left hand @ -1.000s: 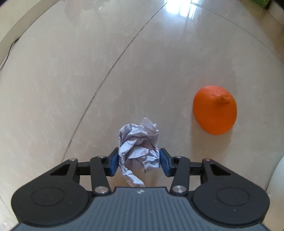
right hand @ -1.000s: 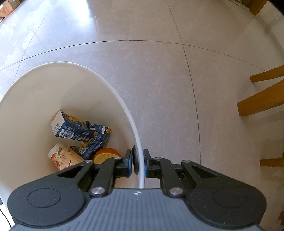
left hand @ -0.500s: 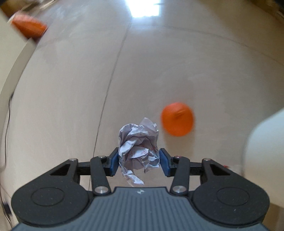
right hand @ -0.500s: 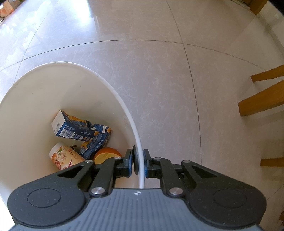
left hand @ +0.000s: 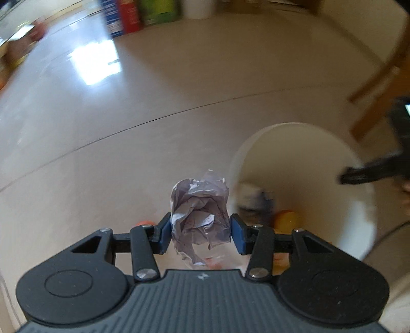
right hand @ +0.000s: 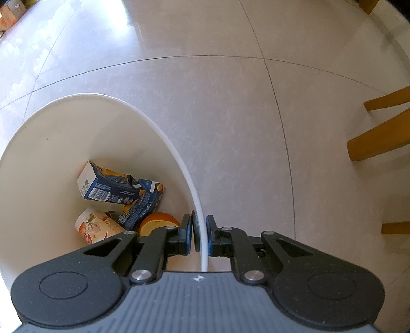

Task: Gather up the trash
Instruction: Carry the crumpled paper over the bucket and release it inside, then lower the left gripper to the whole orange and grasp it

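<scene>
My left gripper is shut on a crumpled ball of white paper, held in the air just left of the white bin. The left wrist view is blurred. My right gripper is shut on the bin's rim, one finger inside and one outside. Inside the bin lie a blue juice carton, a second crushed carton, a paper cup and an orange. The other gripper shows as a dark shape over the bin's right rim.
Pale tiled floor all round. Wooden chair legs stand to the right of the bin. Coloured boxes line the far wall. A small orange patch shows on the floor behind my left finger.
The left gripper swung away from the orange on the floor towards the bin, still carrying the paper ball; the bin now fills the right side. The right gripper has stayed on the rim.
</scene>
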Action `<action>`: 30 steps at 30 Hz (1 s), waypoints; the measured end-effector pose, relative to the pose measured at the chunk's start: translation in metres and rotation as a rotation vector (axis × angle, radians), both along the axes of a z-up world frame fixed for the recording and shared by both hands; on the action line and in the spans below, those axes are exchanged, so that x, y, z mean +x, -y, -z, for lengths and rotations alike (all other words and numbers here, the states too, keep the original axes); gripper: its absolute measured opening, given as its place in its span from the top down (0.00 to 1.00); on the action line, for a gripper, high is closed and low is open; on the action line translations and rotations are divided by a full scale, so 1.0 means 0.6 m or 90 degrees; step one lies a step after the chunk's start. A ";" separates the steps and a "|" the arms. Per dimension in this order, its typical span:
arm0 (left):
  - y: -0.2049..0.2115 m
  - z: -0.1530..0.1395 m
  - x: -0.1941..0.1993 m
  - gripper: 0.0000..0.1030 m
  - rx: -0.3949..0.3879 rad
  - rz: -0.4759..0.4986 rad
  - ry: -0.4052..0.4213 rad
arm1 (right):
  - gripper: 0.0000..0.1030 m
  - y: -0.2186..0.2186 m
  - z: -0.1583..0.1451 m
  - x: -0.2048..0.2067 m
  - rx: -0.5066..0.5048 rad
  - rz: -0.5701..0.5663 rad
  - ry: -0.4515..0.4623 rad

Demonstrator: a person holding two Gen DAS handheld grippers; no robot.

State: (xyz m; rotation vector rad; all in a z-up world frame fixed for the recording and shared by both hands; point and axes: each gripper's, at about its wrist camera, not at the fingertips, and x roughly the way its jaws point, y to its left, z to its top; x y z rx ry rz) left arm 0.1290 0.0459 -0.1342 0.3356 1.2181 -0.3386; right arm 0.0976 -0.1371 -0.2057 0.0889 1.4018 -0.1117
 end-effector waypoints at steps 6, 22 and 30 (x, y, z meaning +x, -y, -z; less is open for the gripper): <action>0.092 0.016 -0.010 0.55 -0.027 0.066 -0.021 | 0.87 -0.002 0.000 0.001 -0.007 -0.004 0.000; 0.086 0.017 -0.002 0.19 -0.017 0.056 0.007 | 0.87 -0.005 0.000 -0.001 -0.009 -0.007 0.001; -0.039 0.062 0.022 0.19 -0.006 -0.066 0.000 | 0.87 -0.006 0.002 0.000 -0.011 -0.008 0.001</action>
